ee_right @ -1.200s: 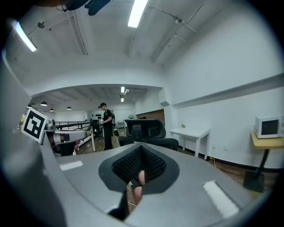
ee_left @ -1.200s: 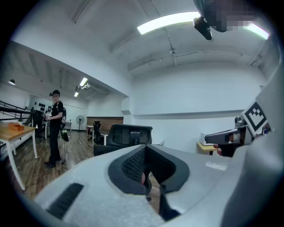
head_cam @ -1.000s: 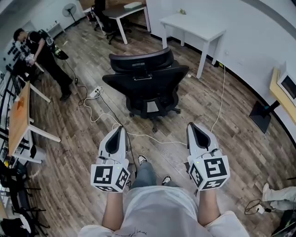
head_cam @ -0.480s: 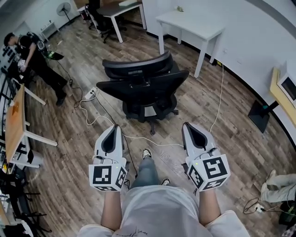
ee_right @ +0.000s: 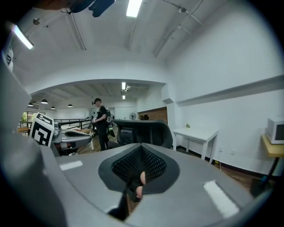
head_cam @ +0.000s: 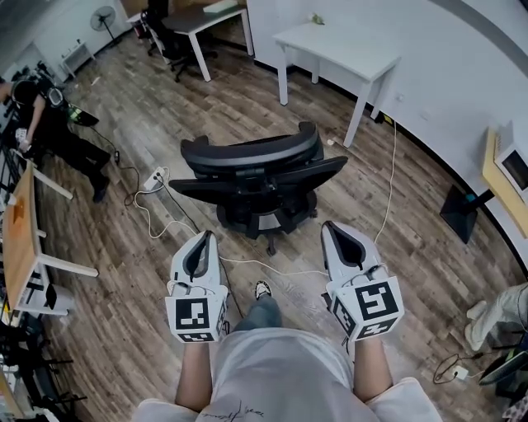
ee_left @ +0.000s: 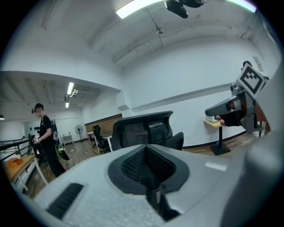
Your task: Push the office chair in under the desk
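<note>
A black mesh office chair [head_cam: 256, 175] stands on the wood floor with its backrest toward me. The white desk [head_cam: 338, 43] is beyond it against the wall, apart from the chair. My left gripper [head_cam: 205, 240] and right gripper [head_cam: 331, 230] are held side by side just short of the chair, touching nothing. Both are shut and hold nothing. The left gripper view shows the chair's back [ee_left: 144, 129] ahead and the right gripper [ee_left: 230, 108] off to the side. From the right gripper view I see the chair [ee_right: 142, 129], the desk [ee_right: 195, 133] and the left gripper [ee_right: 66, 137].
A power strip [head_cam: 154, 176] and white cables [head_cam: 272, 265] trail over the floor near the chair's base. A person [head_cam: 49, 124] stands at the left by a wooden table [head_cam: 21, 235]. Another desk [head_cam: 216, 15] is at the back; a black stand [head_cam: 460, 214] is at the right.
Both grippers have advanced toward the chair, which now sits closer in front of them. The jaws stay shut.
</note>
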### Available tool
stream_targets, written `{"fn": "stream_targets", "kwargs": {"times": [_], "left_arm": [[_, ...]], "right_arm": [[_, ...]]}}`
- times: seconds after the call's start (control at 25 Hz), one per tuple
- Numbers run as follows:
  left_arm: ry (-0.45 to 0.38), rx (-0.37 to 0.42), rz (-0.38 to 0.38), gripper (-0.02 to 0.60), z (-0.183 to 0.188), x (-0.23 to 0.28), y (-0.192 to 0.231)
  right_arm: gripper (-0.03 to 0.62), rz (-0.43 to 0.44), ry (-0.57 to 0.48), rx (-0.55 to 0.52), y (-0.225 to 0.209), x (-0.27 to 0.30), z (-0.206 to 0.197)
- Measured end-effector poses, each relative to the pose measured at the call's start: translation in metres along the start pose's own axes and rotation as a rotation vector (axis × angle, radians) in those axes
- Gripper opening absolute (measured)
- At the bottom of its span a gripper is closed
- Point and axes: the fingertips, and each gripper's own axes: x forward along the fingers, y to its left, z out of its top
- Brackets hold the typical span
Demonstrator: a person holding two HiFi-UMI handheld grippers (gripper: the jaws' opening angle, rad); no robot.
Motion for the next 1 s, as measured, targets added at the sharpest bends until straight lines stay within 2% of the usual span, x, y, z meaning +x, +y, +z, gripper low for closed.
{"fn": "stream_targets", "kwargs": {"times": [0.2,0.36,0.52,0.64,0.84,1.0], "left_arm": [[0.036,0.055,-0.018,0.004,-0.008,0.041,0.034],[0.069,0.162,-0.052,0.014,-0.019,0.074,0.053],[0.120,0.271,-0.108,0.071,-0.039,0.101,0.069],[0.137,0.403,-0.131,0.103,-0.050,0.117,0.078],[0.188,0.677,-0.201,0.157,-0.069,0.139,0.080],[0.260,0.801,-0.252,0.161,-0.087,0.149,0.082]], "right_arm": [[0.015,-0.036,0.013,0.003,-0.007,0.048,0.004],[0.056,-0.077,0.027,-0.008,-0.013,0.084,0.002],[0.076,-0.087,0.096,-0.079,-0.009,0.119,-0.009],[0.086,-0.090,0.164,-0.181,-0.007,0.140,-0.021],[0.120,-0.093,0.301,-0.434,-0.016,0.164,-0.043],[0.135,-0.116,0.405,-0.663,-0.035,0.178,-0.053]]}}
